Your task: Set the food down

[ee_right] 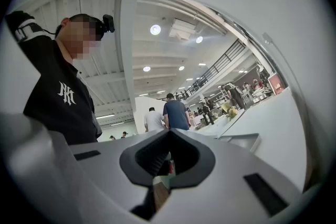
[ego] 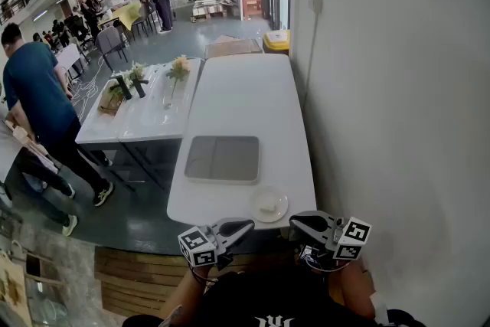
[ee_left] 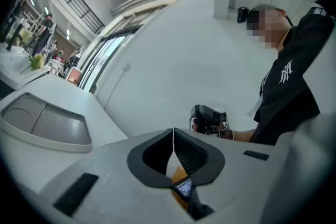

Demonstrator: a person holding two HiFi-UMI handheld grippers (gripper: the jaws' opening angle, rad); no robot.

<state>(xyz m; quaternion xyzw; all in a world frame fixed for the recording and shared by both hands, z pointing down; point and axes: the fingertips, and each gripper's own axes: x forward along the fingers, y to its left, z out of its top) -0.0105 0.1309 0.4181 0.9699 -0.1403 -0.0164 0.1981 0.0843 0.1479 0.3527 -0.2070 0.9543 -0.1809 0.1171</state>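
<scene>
A small white plate (ego: 269, 204) sits at the near edge of the long white table (ego: 245, 96), with a pale piece of food (ego: 267, 205) on it. Just beyond it lies a grey two-part tray (ego: 223, 158), also visible as the grey tray (ee_left: 44, 123) in the left gripper view. My left gripper (ego: 246, 225) and right gripper (ego: 295, 220) hang close to my body, just short of the table edge, tips turned toward each other. Both are shut with nothing between the jaws. In the left gripper view the left gripper (ee_left: 173, 136) looks at the right gripper (ee_left: 209, 118). The right gripper (ee_right: 169, 138) faces the tray (ee_right: 244, 141).
A white wall (ego: 383, 88) runs along the table's right side. A second table (ego: 134, 115) with flower vases stands to the left, and a person in a blue shirt (ego: 34, 99) walks beside it. A yellow bin (ego: 276, 40) stands beyond the far end.
</scene>
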